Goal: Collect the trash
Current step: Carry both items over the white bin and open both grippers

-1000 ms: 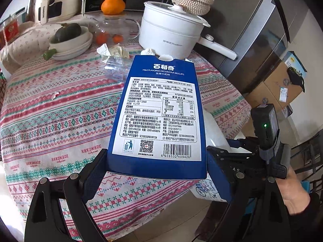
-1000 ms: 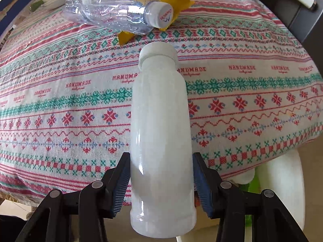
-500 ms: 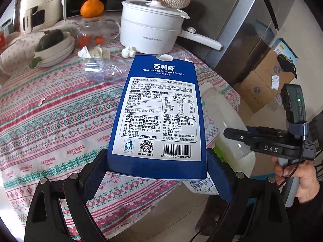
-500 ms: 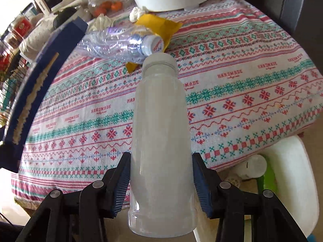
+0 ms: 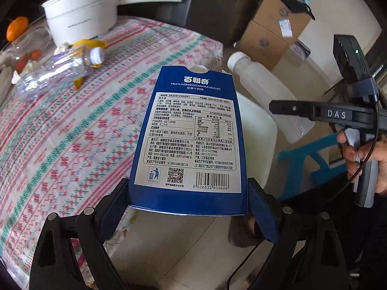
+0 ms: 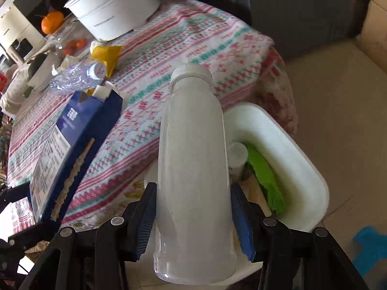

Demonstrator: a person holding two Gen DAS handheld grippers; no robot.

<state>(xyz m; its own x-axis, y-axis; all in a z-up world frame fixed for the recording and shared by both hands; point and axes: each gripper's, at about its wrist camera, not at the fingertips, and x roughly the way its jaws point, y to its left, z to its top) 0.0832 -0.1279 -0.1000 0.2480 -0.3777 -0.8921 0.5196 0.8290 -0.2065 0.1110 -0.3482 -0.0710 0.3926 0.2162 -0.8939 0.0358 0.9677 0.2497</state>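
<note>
Gripping one piece of rubbish apiece, both tools are hanging past the table edge, seemingly so each load can drop into the white bin [image 6: 278, 130] on the floor. The left gripper [image 5: 188, 205] is pinching the blue biscuit box [image 5: 191, 135] across its lower end, one blue pad on each narrow side, so the box is jutting forward along the fingers with its printed back facing the camera and its opened top flap farthest from them. The right gripper [image 6: 193, 217] is clamping the cloudy white bottle [image 6: 193, 159] low on its body, pads pressed on opposite sides, the capped neck pointing away from the fingers and the base sticking out just behind them.

Beyond and below the right fingertips, the bin is sitting beside the tablecloth's hem, already holding a green wrapper [image 6: 263, 176] and a small white bottle [image 6: 238, 154]; the held bottle is covering part of its rim. From the left wrist view the bin is mostly hidden behind the box.

Farther ahead of both grippers, on the patterned tablecloth [image 5: 72, 125], a crushed clear bottle [image 5: 58, 72] and a yellow wrapper [image 6: 107, 55] are lying touching each other, not yet collected, near the white pot [image 5: 82, 9].
</note>
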